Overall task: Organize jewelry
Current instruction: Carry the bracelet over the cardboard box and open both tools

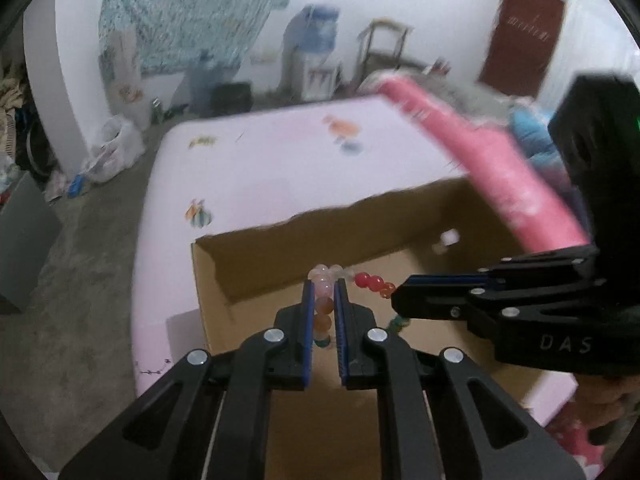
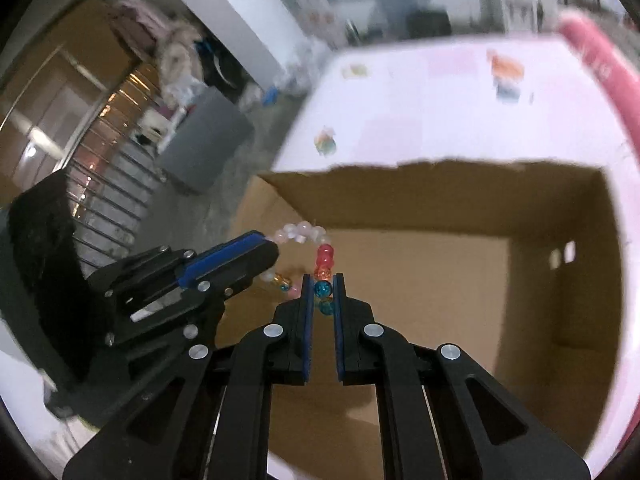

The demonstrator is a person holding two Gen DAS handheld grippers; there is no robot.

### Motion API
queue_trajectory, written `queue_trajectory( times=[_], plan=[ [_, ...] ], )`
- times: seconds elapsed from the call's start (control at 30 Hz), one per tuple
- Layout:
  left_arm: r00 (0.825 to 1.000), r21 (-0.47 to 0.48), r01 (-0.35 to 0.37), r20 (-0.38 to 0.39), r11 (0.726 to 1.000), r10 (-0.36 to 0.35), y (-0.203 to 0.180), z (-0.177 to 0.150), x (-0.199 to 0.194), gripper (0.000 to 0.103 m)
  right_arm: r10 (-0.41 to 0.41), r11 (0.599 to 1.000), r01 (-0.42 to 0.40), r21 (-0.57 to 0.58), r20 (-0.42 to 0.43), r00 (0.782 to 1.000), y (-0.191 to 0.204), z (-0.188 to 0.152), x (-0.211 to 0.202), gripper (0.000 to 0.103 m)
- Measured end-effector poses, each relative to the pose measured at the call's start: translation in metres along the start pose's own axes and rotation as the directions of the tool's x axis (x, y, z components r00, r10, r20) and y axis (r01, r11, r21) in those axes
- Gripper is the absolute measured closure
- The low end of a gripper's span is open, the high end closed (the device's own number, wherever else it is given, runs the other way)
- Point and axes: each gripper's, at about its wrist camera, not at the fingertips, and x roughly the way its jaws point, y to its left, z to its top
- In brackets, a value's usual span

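Both grippers are pinching the bead bracelet at once, left gripper clamping its pale pink beads, right gripper squeezing the blue ones, the loop hanging above the open cardboard box on the pink table.

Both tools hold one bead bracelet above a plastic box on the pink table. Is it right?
Not quite: the box is cardboard, not plastic, as the right wrist view shows. The rest holds: left tool and right tool both grip the bracelet above it, on the pink table.
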Motion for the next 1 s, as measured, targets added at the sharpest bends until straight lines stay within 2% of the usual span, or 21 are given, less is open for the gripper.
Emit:
queue_trajectory(
  times=[0.13,0.23,0.27,0.3,0.37,0.53,0.57,0.67,0.73,0.83,0.93,1.0],
  plan=[
    [0.992,-0.032,-0.058,-0.114,0.998,0.054,0.014,-0.001,0.034,0.094,0.007,0.999,-0.003,0.034,-0.123,0.992,-0.006,0.016,0.042,0.095],
    [0.987,-0.029,-0.089,-0.135,0.996,0.084,0.024,-0.008,0.041,0.093,-0.020,0.999,0.028,0.044,-0.166,0.986,-0.009,0.025,0.061,0.091],
    [0.987,-0.026,-0.091,-0.134,0.996,0.086,0.024,-0.008,0.041,0.093,-0.025,0.999,0.033,0.043,-0.168,0.986,-0.010,0.027,0.064,0.089],
    [0.987,-0.025,-0.091,-0.133,0.996,0.087,0.025,-0.008,0.040,0.093,-0.038,0.998,0.046,0.046,-0.166,0.985,-0.011,0.028,0.065,0.082],
    [0.990,-0.032,-0.090,-0.115,0.995,0.086,0.028,-0.010,0.034,0.090,-0.042,0.998,0.049,0.039,-0.149,0.988,-0.012,0.031,0.060,0.080],
    [0.995,-0.034,-0.093,-0.030,0.995,0.092,0.030,-0.020,0.000,0.072,-0.068,0.998,0.069,0.014,-0.040,0.997,-0.018,0.024,0.022,0.074],
    [0.996,-0.038,-0.088,-0.013,0.995,0.088,0.030,-0.023,-0.009,0.069,-0.082,0.997,0.082,0.001,0.000,0.997,-0.016,0.017,0.007,0.072],
    [0.996,-0.051,-0.073,0.039,0.996,0.075,0.029,-0.040,-0.042,0.051,-0.099,0.994,0.104,-0.033,0.130,0.987,-0.011,-0.008,-0.042,0.059],
    [0.995,-0.057,-0.068,0.069,0.996,0.071,0.027,-0.053,-0.063,0.038,-0.095,0.993,0.107,-0.042,0.225,0.970,-0.011,-0.035,-0.079,0.046],
    [0.992,-0.075,-0.035,0.114,0.997,0.044,0.021,-0.084,-0.096,0.022,-0.115,0.991,0.133,-0.031,0.331,0.936,-0.014,-0.087,-0.123,0.033],
    [0.994,-0.086,0.017,0.113,0.996,-0.007,0.010,-0.125,-0.110,0.012,-0.172,0.984,0.180,0.012,0.360,0.917,-0.022,-0.135,-0.138,0.027],
    [0.996,-0.083,0.008,0.084,0.997,-0.001,0.003,-0.147,-0.105,0.010,-0.245,0.969,0.237,0.066,0.342,0.907,-0.032,-0.173,-0.135,0.026]
  ],
)
